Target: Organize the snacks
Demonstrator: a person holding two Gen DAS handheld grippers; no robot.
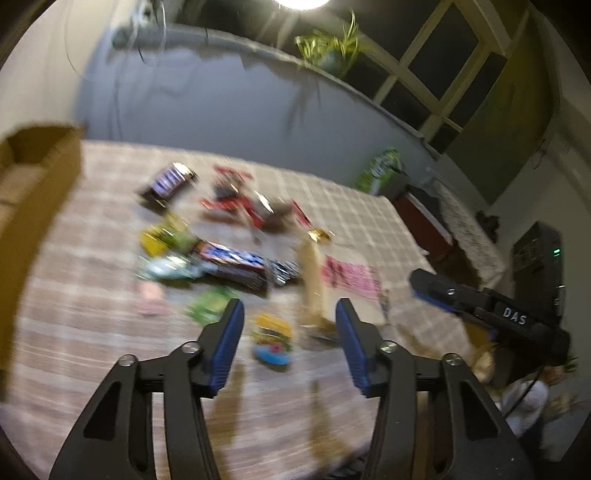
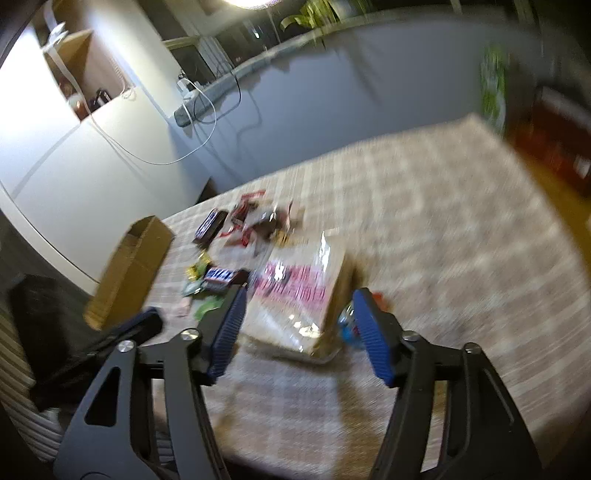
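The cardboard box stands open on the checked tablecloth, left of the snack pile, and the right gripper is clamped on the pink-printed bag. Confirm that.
Not quite. The cardboard box does stand open on the checked tablecloth, left of the snack pile, but the right gripper is not clamped: in the right wrist view its jaws stand apart in front of the pink-printed bag, holding nothing.

A potted plant (image 1: 332,51) trails leaves from the ledge beneath a dark window (image 1: 436,62). White cables (image 2: 192,110) hang down the grey wall (everything blurred). A ceiling lamp (image 1: 303,3) glares overhead.
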